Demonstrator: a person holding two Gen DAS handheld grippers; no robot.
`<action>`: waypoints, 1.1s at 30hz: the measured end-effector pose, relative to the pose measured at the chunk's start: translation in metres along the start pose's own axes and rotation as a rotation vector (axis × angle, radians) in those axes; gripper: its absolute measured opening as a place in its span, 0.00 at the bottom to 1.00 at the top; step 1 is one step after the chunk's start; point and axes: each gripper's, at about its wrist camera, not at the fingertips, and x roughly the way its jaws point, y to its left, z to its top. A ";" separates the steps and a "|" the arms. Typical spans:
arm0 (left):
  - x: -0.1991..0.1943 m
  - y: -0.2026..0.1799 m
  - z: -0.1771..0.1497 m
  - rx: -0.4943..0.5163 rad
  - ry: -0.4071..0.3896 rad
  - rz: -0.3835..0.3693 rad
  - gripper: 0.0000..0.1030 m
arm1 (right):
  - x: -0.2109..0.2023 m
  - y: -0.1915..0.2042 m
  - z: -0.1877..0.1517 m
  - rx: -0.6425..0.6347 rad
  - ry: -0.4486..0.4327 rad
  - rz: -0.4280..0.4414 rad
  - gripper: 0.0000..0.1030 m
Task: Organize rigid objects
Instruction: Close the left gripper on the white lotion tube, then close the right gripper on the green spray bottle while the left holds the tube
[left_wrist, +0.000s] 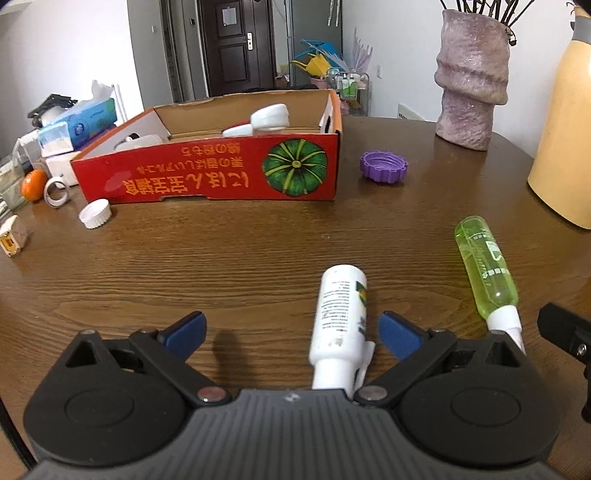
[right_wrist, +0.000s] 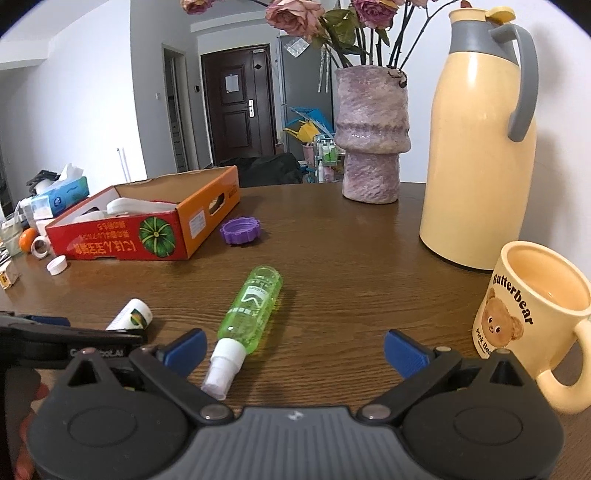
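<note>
A red cardboard box (left_wrist: 207, 173) (right_wrist: 122, 240) sits on the wooden table with several white items inside. My left gripper (left_wrist: 291, 332) is open; a white spray bottle (left_wrist: 341, 317) (right_wrist: 131, 314) lies between its fingers, close to the right finger. A green spray bottle (left_wrist: 485, 269) (right_wrist: 253, 302) lies to its right. My right gripper (right_wrist: 293, 349) is open, with the green bottle's white nozzle (right_wrist: 223, 365) next to its left finger. A purple cap (left_wrist: 384, 166) (right_wrist: 241, 230) lies right of the box; a white cap (left_wrist: 95, 213) (right_wrist: 57, 265) lies at the box's left front.
A purple vase (left_wrist: 471, 81) (right_wrist: 371, 136) and a cream thermos (right_wrist: 480, 147) (left_wrist: 561, 147) stand at the back right. A bear mug (right_wrist: 532, 314) stands near my right gripper. A tissue box (left_wrist: 79, 123), an orange (left_wrist: 33, 184) and a tape roll (left_wrist: 57, 190) crowd the left edge.
</note>
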 end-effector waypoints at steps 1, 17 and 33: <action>0.001 0.000 0.001 -0.001 0.003 -0.005 0.93 | 0.000 0.000 0.000 0.003 -0.002 -0.002 0.99; -0.004 0.000 0.002 0.005 -0.018 -0.109 0.28 | 0.015 0.001 -0.001 0.076 -0.001 -0.013 0.99; -0.022 0.020 0.013 -0.036 -0.052 -0.154 0.28 | 0.034 0.020 0.003 0.100 0.009 -0.040 0.92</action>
